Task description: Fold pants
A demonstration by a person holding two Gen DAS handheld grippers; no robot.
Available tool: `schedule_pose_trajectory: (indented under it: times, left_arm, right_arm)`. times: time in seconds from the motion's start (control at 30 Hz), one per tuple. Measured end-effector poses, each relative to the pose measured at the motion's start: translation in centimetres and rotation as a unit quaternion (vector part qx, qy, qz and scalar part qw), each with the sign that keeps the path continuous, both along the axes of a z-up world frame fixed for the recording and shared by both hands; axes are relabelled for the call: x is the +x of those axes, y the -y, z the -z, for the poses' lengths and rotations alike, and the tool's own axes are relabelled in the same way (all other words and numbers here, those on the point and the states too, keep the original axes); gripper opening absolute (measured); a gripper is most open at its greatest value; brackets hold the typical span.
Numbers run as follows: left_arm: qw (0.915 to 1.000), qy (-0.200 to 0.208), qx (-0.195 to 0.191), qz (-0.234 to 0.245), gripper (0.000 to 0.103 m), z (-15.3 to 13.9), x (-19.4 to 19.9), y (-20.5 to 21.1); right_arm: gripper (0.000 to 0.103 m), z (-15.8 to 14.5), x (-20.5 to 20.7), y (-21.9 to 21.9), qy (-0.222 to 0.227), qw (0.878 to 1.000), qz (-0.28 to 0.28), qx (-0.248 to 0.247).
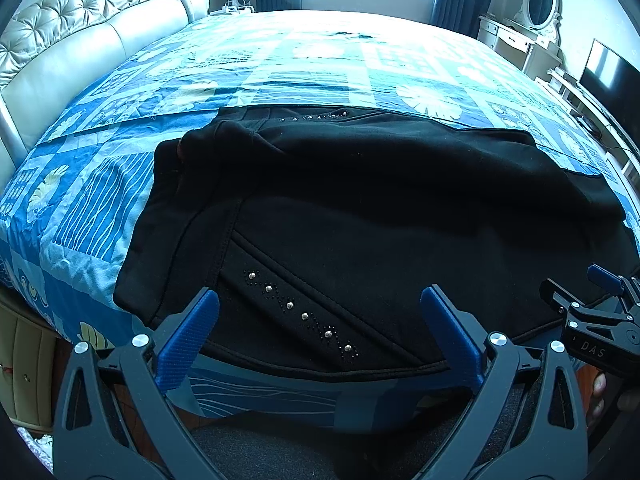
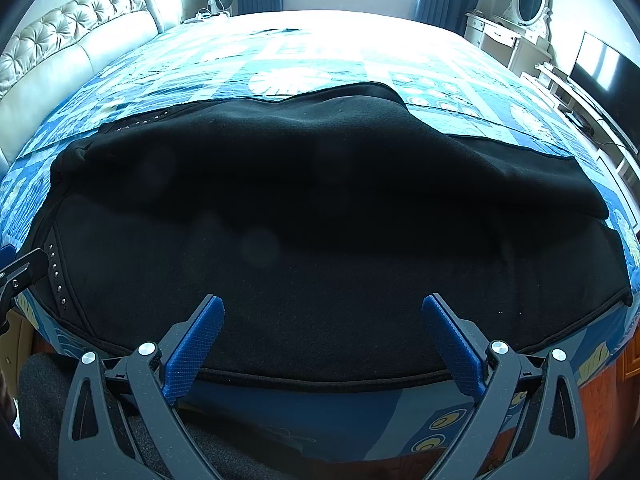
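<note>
Black pants [image 1: 360,216] lie on the bed near its front edge, one layer folded over the other, with rows of silver studs [image 1: 298,312] near the waist end at the left. They also show in the right wrist view [image 2: 320,240]. My left gripper [image 1: 320,300] is open and empty, hovering over the studded near edge. My right gripper [image 2: 322,308] is open and empty over the near hem further right; it also shows in the left wrist view [image 1: 600,304] at the far right.
The bed has a blue patterned cover [image 1: 280,64] and a tufted headboard [image 1: 80,24] at the left. A white vanity with an oval mirror [image 1: 536,4], a TV [image 1: 608,72] and a window lie beyond. A wooden bedside cabinet [image 1: 24,364] stands at the lower left.
</note>
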State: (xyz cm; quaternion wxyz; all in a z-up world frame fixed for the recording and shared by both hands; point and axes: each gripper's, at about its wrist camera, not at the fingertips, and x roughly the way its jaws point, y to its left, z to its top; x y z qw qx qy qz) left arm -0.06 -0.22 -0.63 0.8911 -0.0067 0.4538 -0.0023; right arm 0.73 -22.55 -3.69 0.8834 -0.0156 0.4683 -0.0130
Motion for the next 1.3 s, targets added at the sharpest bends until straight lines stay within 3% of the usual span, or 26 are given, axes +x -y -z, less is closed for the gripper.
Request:
schedule_pose_trajectory:
  times: [0.3, 0.4, 0.53, 0.67, 0.8, 0.93, 1.0, 1.17, 1.3]
  left_arm:
    - [0.9999, -0.005, -0.01, 0.013, 0.101, -0.5, 0.0, -0.3]
    - [0.9995, 0.007, -0.023, 0.018, 0.101, -2.1, 0.6, -1.6]
    - [0.9961, 0.0, -0.071, 0.051, 0.101, -4.2, 3.4, -5.4]
    - [0.9931, -0.016, -0.085, 0.08, 0.101, -4.3, 8.0, -10.5]
    - [0.9851, -0.068, -0.13, 0.09, 0.101, -2.3, 15.0, -16.1]
    - [0.9729, -0.114, -0.188, 0.072, 0.101, 0.7, 21.0, -19.6]
    - [0.9632, -0.136, -0.218, 0.079, 0.101, 2.2, 23.2, -19.8]
    - [0.9523, -0.174, -0.219, 0.121, 0.101, 4.9, 26.8, -18.4]
    - [0.9601, -0.143, -0.198, 0.136, 0.101, 5.0, 27.9, -17.4]
  right_arm:
    - [0.099, -0.6, 0.4, 0.3, -0.009, 0.999, -0.024, 0.022]
    - [0.099, -2.8, 1.3, 1.2, 0.009, 0.995, -0.064, 0.075]
    - [0.099, -6.3, 4.6, 3.5, 0.031, 0.977, -0.12, 0.173]
    - [0.099, -9.3, 10.4, 6.2, 0.061, 0.964, -0.152, 0.209]
    - [0.099, -8.6, 17.7, 7.7, 0.026, 0.964, -0.167, 0.204]
    - [0.099, -5.1, 23.5, 8.2, -0.057, 0.95, -0.19, 0.241]
    - [0.099, -3.2, 25.4, 7.6, -0.095, 0.948, -0.198, 0.229]
    - [0.099, 0.5, 27.2, 6.3, -0.161, 0.933, -0.22, 0.236]
    - [0.098, 1.7, 27.1, 5.9, -0.195, 0.921, -0.236, 0.241]
